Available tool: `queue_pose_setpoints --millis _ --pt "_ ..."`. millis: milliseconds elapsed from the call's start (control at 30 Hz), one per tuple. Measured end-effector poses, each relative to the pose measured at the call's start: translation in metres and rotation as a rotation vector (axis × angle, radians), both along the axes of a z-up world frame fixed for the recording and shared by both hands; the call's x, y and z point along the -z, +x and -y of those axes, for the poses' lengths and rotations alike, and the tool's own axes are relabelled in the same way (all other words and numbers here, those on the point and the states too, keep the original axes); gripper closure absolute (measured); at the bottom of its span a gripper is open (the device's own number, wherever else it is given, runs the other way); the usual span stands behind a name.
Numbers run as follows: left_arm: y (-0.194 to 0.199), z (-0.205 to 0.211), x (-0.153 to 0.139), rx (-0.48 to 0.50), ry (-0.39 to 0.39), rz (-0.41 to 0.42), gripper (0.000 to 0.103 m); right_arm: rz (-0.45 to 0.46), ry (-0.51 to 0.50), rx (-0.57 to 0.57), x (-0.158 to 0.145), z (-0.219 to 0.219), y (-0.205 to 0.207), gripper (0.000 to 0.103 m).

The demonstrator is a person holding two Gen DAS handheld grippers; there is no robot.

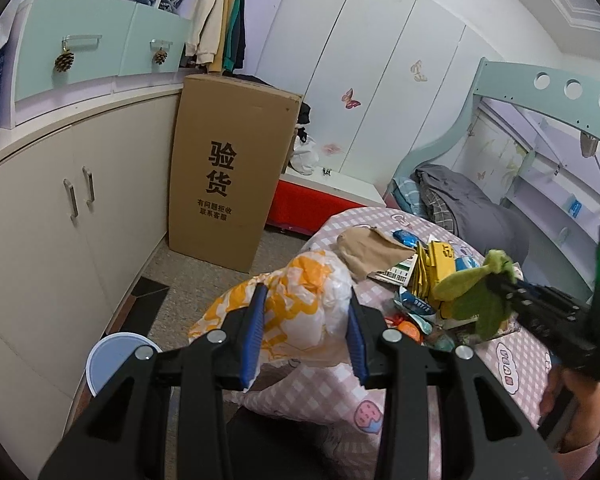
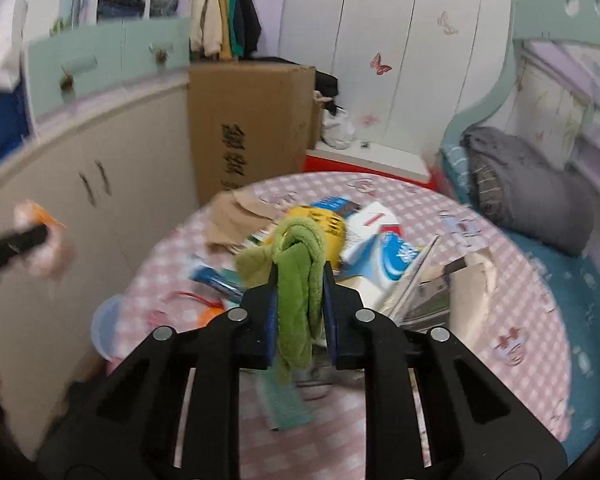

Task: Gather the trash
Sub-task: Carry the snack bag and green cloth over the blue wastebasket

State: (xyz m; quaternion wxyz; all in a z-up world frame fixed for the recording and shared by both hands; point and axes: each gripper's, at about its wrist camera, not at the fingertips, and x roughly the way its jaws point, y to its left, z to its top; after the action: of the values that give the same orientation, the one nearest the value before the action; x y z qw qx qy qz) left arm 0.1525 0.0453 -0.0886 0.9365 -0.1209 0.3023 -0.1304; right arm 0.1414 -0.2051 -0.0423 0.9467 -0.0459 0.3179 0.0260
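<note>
My left gripper (image 1: 306, 312) is shut on a crumpled white and orange plastic bag (image 1: 300, 304) and holds it above the floor by the bed's edge. My right gripper (image 2: 300, 292) is shut on a green towel (image 2: 298, 280) that hangs between its blue pads, above a pile of trash (image 2: 364, 232) on the pink checked bed cover (image 2: 480, 320). The pile has wrappers, a yellow packet, blue and white packs and a beige cloth (image 1: 374, 254). The right gripper with the green towel (image 1: 480, 296) also shows in the left wrist view.
A tall cardboard box (image 1: 228, 168) stands against cream cabinets (image 1: 60, 220). A round white bin lid (image 1: 116, 360) sits on the floor below the left gripper. A grey blanket (image 2: 528, 184) lies at the bed's head. White wardrobe doors (image 1: 380, 80) and a red and white bench (image 1: 324, 196) are behind.
</note>
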Motion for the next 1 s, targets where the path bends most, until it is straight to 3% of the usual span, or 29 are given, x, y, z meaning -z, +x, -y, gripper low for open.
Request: queue_pose_setpoints --millis 200,333,467,733,800,833,867,1000 --pt "0.003 -0.028 0.006 -0.036 -0.031 -0.012 0.067 0.029 0.054 -0.151 -0.014 -0.059 -0.005 0.084" --pt "0.009 -0.066 0.019 -0.112 -0.026 -0.043 0.067 -0.007 0.112 -0.267 -0.005 -0.111 0.008 0.084" --pt "0.020 -0.109 0.039 -0.196 -0.013 -0.095 0.067 -0.104 0.147 -0.379 0.025 -0.177 0.033 0.084" --pt "0.052 -0.204 0.107 -0.415 -0.008 -0.260 0.067 -0.315 0.177 -0.494 0.122 -0.298 0.100 0.081" --pt "0.058 -0.227 0.122 -0.471 -0.009 -0.293 0.067 -0.344 0.189 -0.504 0.141 -0.319 0.112 0.071" --pt "0.060 -0.236 0.128 -0.495 -0.005 -0.305 0.067 -0.368 0.202 -0.502 0.152 -0.330 0.120 0.049" --pt "0.062 -0.243 0.133 -0.513 -0.008 -0.315 0.067 -0.382 0.221 -0.499 0.163 -0.338 0.127 0.035" --pt "0.069 -0.267 0.156 -0.550 -0.048 -0.363 0.067 -0.413 0.246 -0.470 0.193 -0.356 0.136 0.034"
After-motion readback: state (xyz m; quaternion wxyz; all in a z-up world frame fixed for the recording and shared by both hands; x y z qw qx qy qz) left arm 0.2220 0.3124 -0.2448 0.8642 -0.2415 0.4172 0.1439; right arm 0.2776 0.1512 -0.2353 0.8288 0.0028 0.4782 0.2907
